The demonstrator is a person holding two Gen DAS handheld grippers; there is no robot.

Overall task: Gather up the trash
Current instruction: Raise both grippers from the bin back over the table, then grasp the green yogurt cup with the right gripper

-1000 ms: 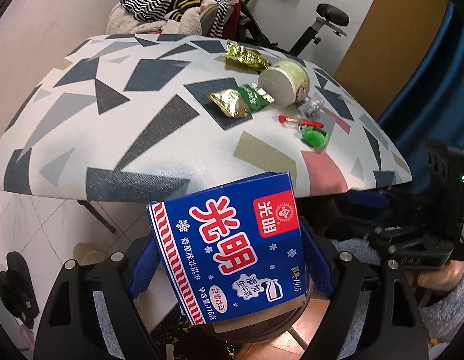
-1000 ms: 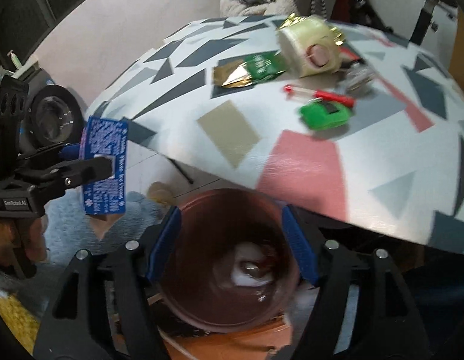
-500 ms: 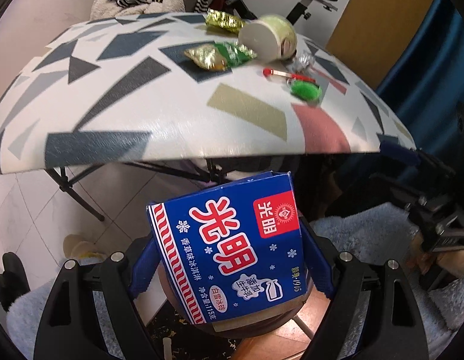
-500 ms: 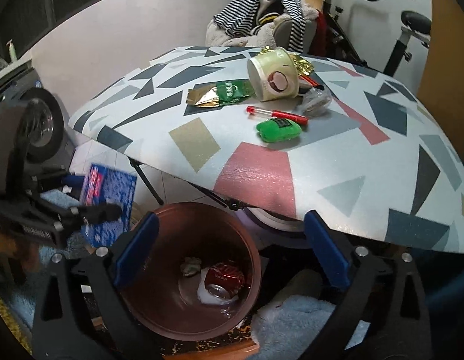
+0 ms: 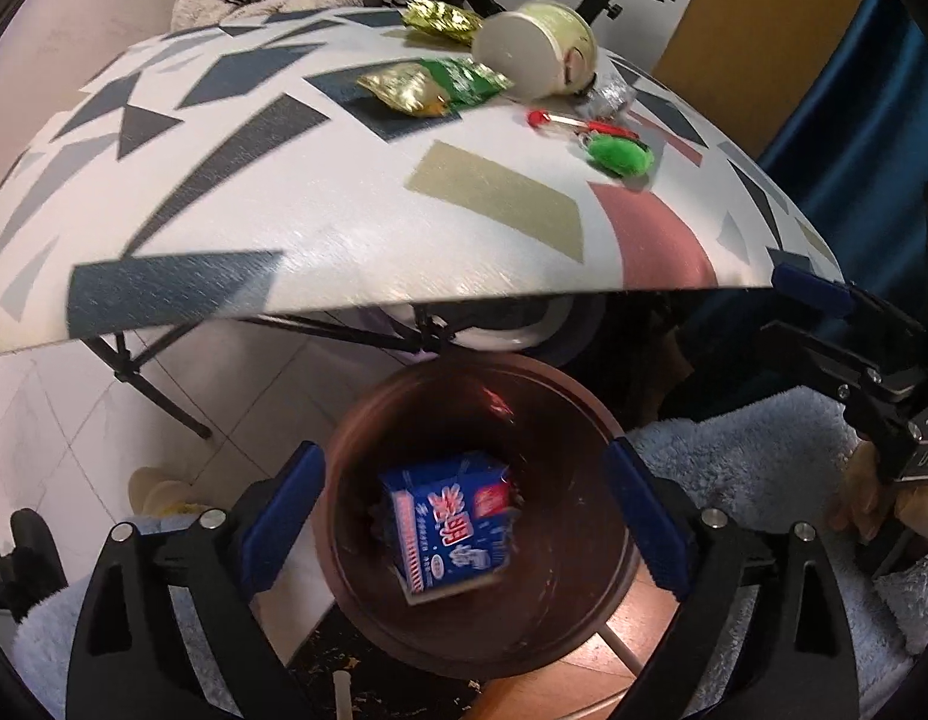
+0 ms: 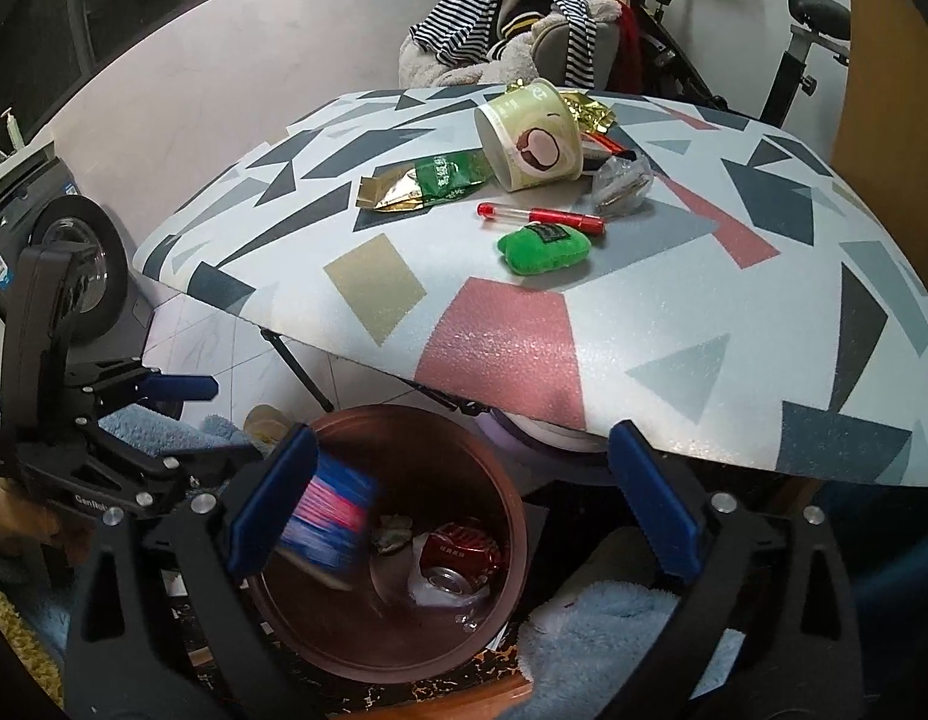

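Left wrist view looks straight down into the brown bin [image 5: 482, 516], and the blue box [image 5: 449, 519] is inside it, blurry, so it is probably dropping just now. The left tongs [image 5: 464, 516] are spread wide over the bin and hold nothing. From the right wrist view the box [image 6: 329, 519] is only a blue and pink smear by the bin's rim, above a red can [image 6: 458, 552] at the bottom. The right tongs [image 6: 461, 498] are wide too, and empty, just by the bin. So the step in hand is dropping the box, and it looks nearly done. More trash waits up on the surface [image 6: 494, 336]: a paper cup [image 6: 533, 135] on its side, a gold and green wrapper [image 6: 428, 183], a gold wrapper [image 5: 440, 18] behind the cup, and a crinkly clear bit [image 6: 623, 183]. I think the next move is to lift one pair of tongs up over the edge, reach the closest piece, likely the wrapper, and squeeze it flat and gently. The red pen [image 6: 539, 216] and green pouch [image 6: 545, 249] may not be trash.
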